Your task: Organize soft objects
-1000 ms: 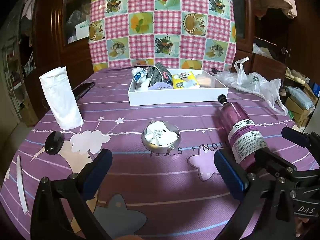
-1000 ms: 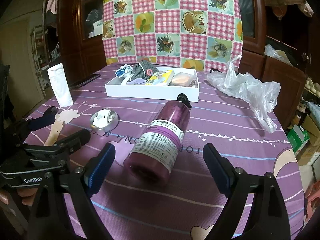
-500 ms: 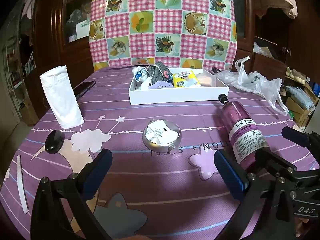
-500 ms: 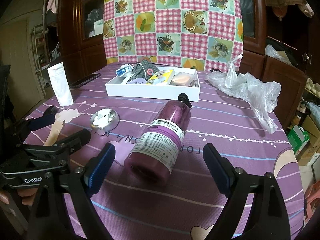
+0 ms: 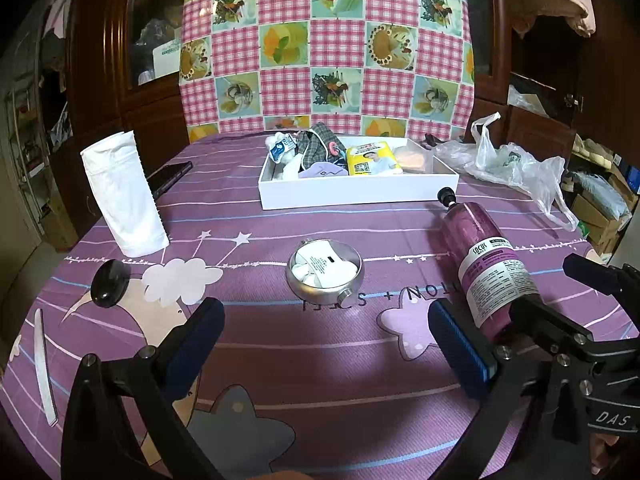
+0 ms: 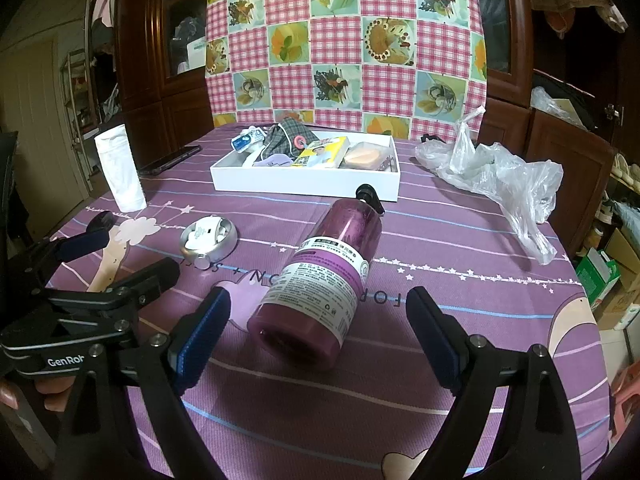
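Soft objects (image 5: 320, 158) fill box (image 5: 360, 196); both grippers spread.

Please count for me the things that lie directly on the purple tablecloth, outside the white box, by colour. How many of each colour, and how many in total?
White: 2, the upright white paper roll and the flat white strip.
Black: 2, the round black disc and the flat black phone.
Purple: 1, the lying purple plastic bottle.
Silver: 1, the round silver metal tin.
Clear: 1, the crumpled clear plastic bag.
Total: 7.
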Action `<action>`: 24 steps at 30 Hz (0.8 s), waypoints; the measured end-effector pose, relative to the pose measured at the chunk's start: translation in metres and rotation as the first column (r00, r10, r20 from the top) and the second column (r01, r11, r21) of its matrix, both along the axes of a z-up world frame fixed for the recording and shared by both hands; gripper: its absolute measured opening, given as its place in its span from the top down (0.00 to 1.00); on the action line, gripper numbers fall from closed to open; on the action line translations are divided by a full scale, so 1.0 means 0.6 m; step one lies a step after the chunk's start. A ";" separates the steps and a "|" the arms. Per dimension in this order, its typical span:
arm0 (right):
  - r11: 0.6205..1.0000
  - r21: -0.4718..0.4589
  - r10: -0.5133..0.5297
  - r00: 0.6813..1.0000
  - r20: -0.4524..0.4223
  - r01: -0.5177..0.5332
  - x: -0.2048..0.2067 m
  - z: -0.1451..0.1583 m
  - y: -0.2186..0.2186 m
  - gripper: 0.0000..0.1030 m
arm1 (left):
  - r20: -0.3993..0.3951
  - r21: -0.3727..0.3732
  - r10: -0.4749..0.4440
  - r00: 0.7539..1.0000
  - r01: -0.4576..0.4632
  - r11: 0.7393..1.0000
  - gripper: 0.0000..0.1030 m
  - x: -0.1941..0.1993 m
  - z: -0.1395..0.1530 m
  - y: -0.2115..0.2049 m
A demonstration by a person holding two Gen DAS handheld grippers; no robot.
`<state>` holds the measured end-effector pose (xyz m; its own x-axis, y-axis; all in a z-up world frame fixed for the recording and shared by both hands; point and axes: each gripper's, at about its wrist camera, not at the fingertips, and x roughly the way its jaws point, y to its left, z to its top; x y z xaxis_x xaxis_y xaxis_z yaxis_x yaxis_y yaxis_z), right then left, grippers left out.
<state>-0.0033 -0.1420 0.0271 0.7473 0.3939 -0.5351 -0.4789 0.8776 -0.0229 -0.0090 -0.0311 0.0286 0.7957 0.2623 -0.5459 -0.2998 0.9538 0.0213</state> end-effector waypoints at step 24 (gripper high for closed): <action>1.000 0.000 0.001 1.000 -0.001 -0.001 -0.002 0.001 0.000 0.13 | -0.002 0.006 0.005 1.000 -0.005 1.000 0.00 0.000 0.000 0.000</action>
<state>-0.0043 -0.1419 0.0275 0.7464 0.3948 -0.5358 -0.4799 0.8770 -0.0223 -0.0090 -0.0312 0.0285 0.7931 0.2696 -0.5462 -0.3046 0.9521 0.0277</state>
